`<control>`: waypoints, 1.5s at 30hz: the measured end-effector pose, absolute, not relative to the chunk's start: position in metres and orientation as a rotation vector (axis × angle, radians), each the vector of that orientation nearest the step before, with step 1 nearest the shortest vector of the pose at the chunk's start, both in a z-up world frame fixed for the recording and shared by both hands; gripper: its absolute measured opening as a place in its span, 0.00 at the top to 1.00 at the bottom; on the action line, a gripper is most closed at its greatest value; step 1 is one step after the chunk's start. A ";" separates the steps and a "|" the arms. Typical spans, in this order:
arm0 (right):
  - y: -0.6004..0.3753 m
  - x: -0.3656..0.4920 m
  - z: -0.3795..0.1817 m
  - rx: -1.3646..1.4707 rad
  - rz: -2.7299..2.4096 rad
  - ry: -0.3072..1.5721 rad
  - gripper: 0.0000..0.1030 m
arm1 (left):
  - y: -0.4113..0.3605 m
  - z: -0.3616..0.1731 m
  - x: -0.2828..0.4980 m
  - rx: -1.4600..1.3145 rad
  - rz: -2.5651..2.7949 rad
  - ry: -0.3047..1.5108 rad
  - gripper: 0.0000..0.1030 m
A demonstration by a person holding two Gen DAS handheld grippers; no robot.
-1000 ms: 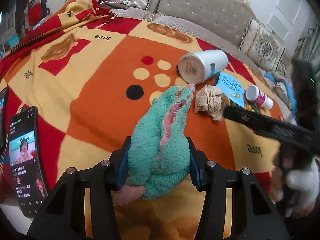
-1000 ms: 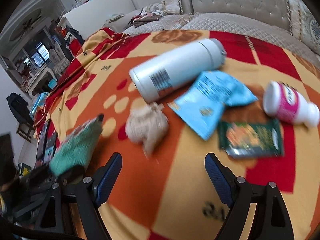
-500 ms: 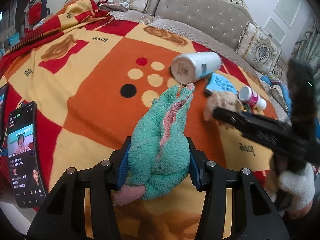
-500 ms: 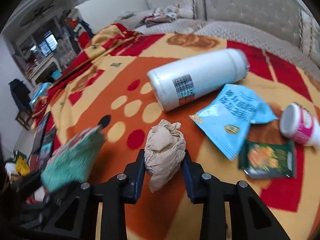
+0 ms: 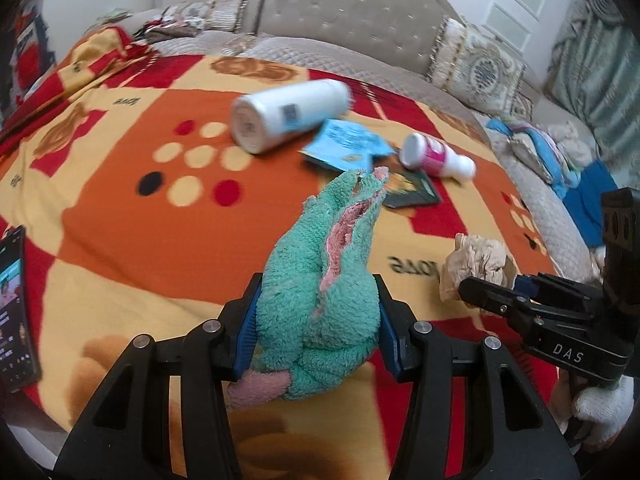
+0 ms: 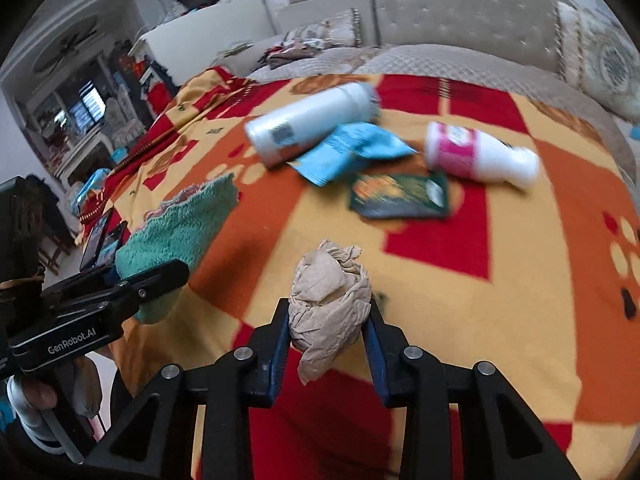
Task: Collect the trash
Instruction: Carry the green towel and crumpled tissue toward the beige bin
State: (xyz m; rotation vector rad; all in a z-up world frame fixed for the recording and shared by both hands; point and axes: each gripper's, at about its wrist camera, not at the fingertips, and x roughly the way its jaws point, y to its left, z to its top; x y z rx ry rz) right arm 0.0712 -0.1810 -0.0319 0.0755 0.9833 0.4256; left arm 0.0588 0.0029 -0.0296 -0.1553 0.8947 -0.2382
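My right gripper [image 6: 326, 336] pinches the crumpled beige paper wad [image 6: 328, 304] above the blanket [image 6: 500, 280] — soft, creased. My left gripper [image 5: 318, 328] clamps a fluffy teal towel [image 5: 324, 300]; "GenRobot.AI" marks its side, "DAS" the other's.

My left gripper [image 5: 316, 332] is matte black with blue pads [image 5: 246, 326] inside the fingers and silver screws [image 5: 143, 341] just behind them. My right gripper [image 6: 328, 346] matches, "DAS" printed white on its side. White knit gloves [image 5: 604, 408] cover my hands behind them.
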 end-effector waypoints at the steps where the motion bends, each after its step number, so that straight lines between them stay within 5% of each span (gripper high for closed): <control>1: -0.188 0.067 -0.033 0.085 0.416 0.984 0.68 | -0.007 -0.030 0.058 -0.145 -0.250 0.898 0.53; 45: -0.421 -0.038 -0.028 0.298 0.057 0.929 0.68 | -0.258 -0.019 0.019 0.086 -0.629 0.920 0.53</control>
